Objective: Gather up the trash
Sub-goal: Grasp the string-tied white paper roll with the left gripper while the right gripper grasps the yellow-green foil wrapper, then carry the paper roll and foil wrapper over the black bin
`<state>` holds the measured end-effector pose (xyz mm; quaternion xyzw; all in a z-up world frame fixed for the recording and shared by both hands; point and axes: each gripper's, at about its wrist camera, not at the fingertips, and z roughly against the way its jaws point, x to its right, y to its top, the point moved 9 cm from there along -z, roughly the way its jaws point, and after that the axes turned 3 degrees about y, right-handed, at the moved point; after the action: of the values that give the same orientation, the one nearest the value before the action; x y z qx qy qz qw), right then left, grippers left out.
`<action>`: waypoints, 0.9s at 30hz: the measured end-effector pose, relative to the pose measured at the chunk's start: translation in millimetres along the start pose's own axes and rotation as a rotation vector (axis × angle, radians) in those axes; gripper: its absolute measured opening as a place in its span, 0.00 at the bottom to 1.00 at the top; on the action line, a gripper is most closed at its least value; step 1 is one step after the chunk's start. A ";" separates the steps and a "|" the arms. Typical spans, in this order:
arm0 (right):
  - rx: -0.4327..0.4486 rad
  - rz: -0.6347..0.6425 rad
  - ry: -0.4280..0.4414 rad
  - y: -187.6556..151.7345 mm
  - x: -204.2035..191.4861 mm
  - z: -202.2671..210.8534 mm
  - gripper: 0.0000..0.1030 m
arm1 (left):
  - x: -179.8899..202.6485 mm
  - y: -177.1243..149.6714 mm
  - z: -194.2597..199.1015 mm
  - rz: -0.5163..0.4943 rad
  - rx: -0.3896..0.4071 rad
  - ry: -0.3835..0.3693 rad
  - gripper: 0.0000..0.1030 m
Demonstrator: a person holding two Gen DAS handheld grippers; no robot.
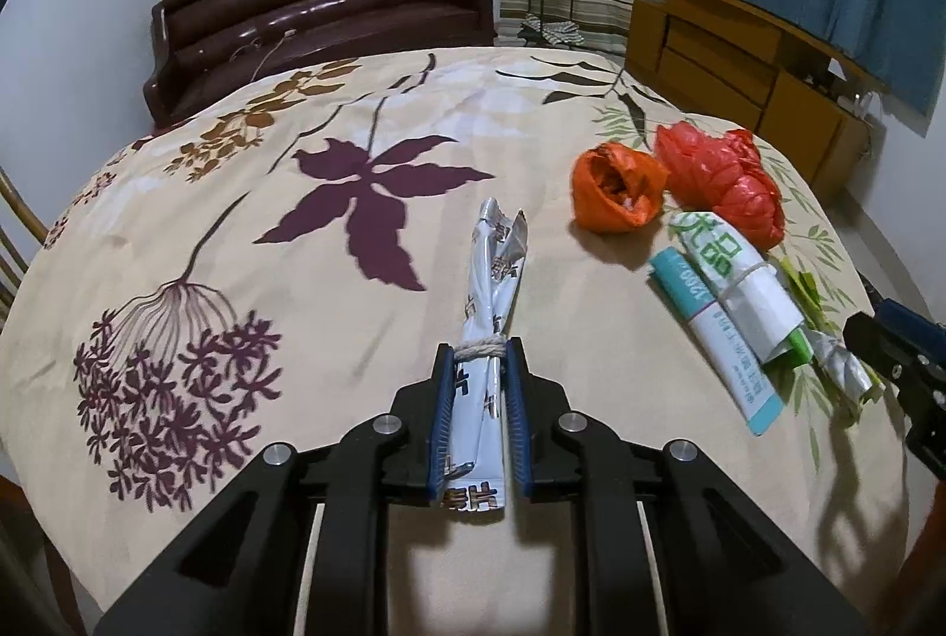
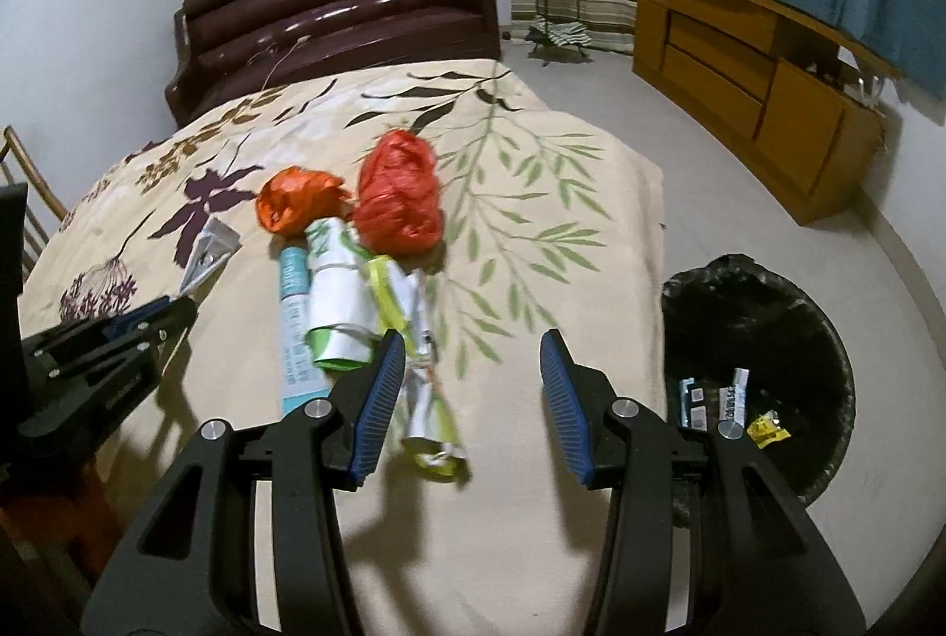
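Fingers (image 1: 444,388) of left gripper (image 1: 479,358) clamp the tied silver wrapper (image 1: 493,293) between them.

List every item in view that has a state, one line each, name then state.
left tongs: shut on the silver wrapper bundle.
right tongs: open, nothing between them.
silver wrapper bundle: tied with string, gripped.
orange bag: crumpled, mouth open, lying on the tablecloth.
red bag: bunched up, on the tablecloth.
white and green wrapper bundle: tied, lying flat.
trash bin: lined with a black bag, a few scraps inside.
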<state>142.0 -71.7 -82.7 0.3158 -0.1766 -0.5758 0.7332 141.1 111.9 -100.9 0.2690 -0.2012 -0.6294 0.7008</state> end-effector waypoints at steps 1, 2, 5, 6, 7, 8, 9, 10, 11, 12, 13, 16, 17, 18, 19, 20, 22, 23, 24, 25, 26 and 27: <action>-0.007 0.010 0.000 -1.0 -3.5 -1.7 0.45 | -2.2 -0.5 0.5 0.003 0.001 0.003 0.18; -0.011 0.015 0.000 -1.7 -5.4 -2.8 0.45 | -4.7 -0.9 0.8 0.006 0.001 0.005 0.18; -0.029 0.032 0.001 -4.3 -11.6 -7.9 0.39 | -8.0 -2.7 1.7 0.010 0.003 0.008 0.18; -0.037 0.036 0.001 -5.4 -13.4 -9.9 0.37 | -8.8 -3.3 1.8 0.010 0.003 0.009 0.18; -0.049 0.041 0.000 -6.7 -15.2 -12.8 0.31 | -9.1 -3.8 1.8 0.010 0.003 0.010 0.18; -0.056 0.044 -0.001 -8.0 -15.9 -14.7 0.28 | -9.5 -4.2 1.9 0.011 0.004 0.009 0.18; -0.063 0.046 -0.003 -9.0 -16.9 -16.8 0.26 | -9.9 -4.7 2.1 0.013 0.004 0.007 0.18; -0.072 0.048 -0.005 -10.2 -17.8 -19.1 0.24 | -10.2 -4.7 2.1 0.015 0.004 0.006 0.18; -0.072 0.053 -0.012 -10.5 -18.2 -19.7 0.22 | -10.8 -4.9 2.1 0.016 0.005 0.005 0.18; -0.070 0.059 -0.018 -10.7 -18.5 -19.2 0.21 | -11.2 -5.0 2.1 0.019 0.005 0.004 0.18; -0.071 0.061 -0.019 -10.9 -19.0 -19.2 0.18 | -11.9 -5.1 1.9 0.020 0.005 0.002 0.18; -0.070 0.065 -0.024 -12.0 -19.5 -18.9 0.16 | -12.4 -4.9 1.8 0.022 0.006 0.000 0.18; -0.069 0.066 -0.025 -12.1 -20.0 -19.2 0.16 | -12.6 -4.8 2.0 0.022 0.008 -0.001 0.18; -0.066 0.064 -0.025 -12.3 -20.0 -18.8 0.16 | -12.5 -4.8 2.1 0.022 0.009 0.000 0.18; -0.066 0.063 -0.024 -12.1 -20.4 -19.1 0.16 | -12.6 -4.7 2.3 0.021 0.012 0.000 0.18; -0.065 0.061 -0.023 -12.4 -20.6 -18.4 0.16 | -12.6 -4.9 2.6 0.021 0.014 0.000 0.18; -0.059 0.060 -0.022 -12.2 -20.9 -16.3 0.16 | -12.2 -4.8 3.8 0.021 0.018 -0.001 0.18; -0.057 0.059 -0.021 -12.0 -21.0 -15.2 0.16 | -12.1 -4.8 4.2 0.022 0.019 -0.002 0.18; -0.054 0.057 -0.021 -11.6 -20.8 -13.7 0.16 | -12.1 -4.8 4.9 0.023 0.021 -0.003 0.18; -0.050 0.055 -0.020 -11.2 -20.2 -11.7 0.16 | -11.8 -5.0 5.7 0.024 0.022 -0.003 0.18; -0.046 0.052 -0.019 -11.1 -19.7 -10.1 0.16 | -11.3 -5.0 6.8 0.024 0.023 -0.005 0.18; -0.043 0.049 -0.019 -10.9 -19.2 -8.7 0.16 | -10.8 -5.0 7.5 0.025 0.024 -0.007 0.18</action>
<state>134.2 -52.6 -94.3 0.2901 -0.1790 -0.5643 0.7519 131.2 121.3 -97.7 0.2728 -0.2145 -0.6191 0.7045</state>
